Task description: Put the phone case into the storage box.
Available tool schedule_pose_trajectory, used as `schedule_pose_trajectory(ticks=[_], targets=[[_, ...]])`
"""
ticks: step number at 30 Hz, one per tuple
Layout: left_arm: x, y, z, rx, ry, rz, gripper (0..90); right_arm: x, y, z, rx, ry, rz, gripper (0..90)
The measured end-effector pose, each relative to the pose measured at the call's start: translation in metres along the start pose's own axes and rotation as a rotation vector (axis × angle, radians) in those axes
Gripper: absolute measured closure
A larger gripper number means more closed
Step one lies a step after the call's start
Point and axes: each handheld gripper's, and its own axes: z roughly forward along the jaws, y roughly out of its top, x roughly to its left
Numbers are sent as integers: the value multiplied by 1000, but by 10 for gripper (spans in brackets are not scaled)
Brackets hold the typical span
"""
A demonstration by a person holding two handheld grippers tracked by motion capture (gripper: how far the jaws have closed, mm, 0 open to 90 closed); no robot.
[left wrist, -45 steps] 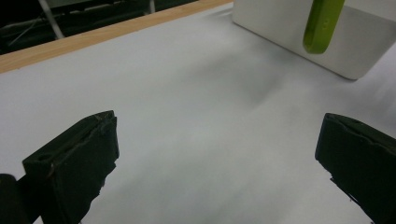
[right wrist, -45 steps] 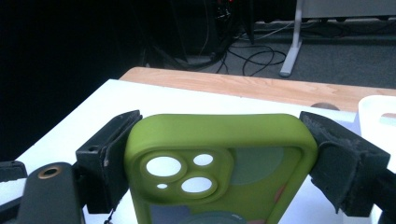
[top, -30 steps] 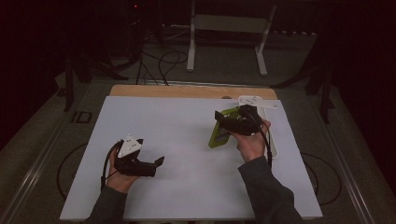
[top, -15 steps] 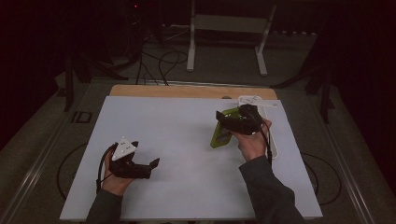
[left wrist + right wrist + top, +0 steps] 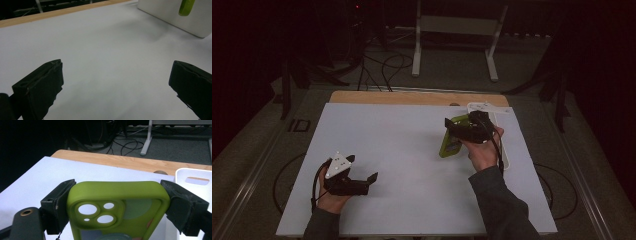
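Both tongs show from above: the left gripper (image 5: pixel 373 178) waits spread and empty near the table's front, while the right gripper (image 5: pixel 451 126) pinches the green phone case (image 5: pixel 450 142) beside the white tray (image 5: pixel 506 161). From the left gripper (image 5: pixel 116 82), the jaws stand wide over the bare table (image 5: pixel 105 42). From the right gripper (image 5: pixel 117 202), the jaws press the case's long sides; it looks light, soft and grippy, so I think a gentle hold there is enough.

Left gripper (image 5: pixel 116 82) fingers (image 5: pixel 40 86) spread wide above the white table (image 5: pixel 105 50), nothing between them.

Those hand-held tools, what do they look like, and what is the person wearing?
Each tool is black with two blocky, matte jaws. The left tool carries a pale grey three-cornered plate and a looping black cable. The right tool trails a black cable past the hand. Both arms wear dark grey sleeves.
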Motion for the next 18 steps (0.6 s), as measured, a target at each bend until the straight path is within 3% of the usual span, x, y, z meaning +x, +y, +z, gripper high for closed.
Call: schedule_pose_trajectory(ticks=[8, 18], targets=[[4, -7, -8, -17, 9, 0, 0, 0, 10, -2, -8, -13, -22, 157], [7, -12, -17, -22, 22, 4, 0, -5, 13, 0, -3, -26, -15, 157]])
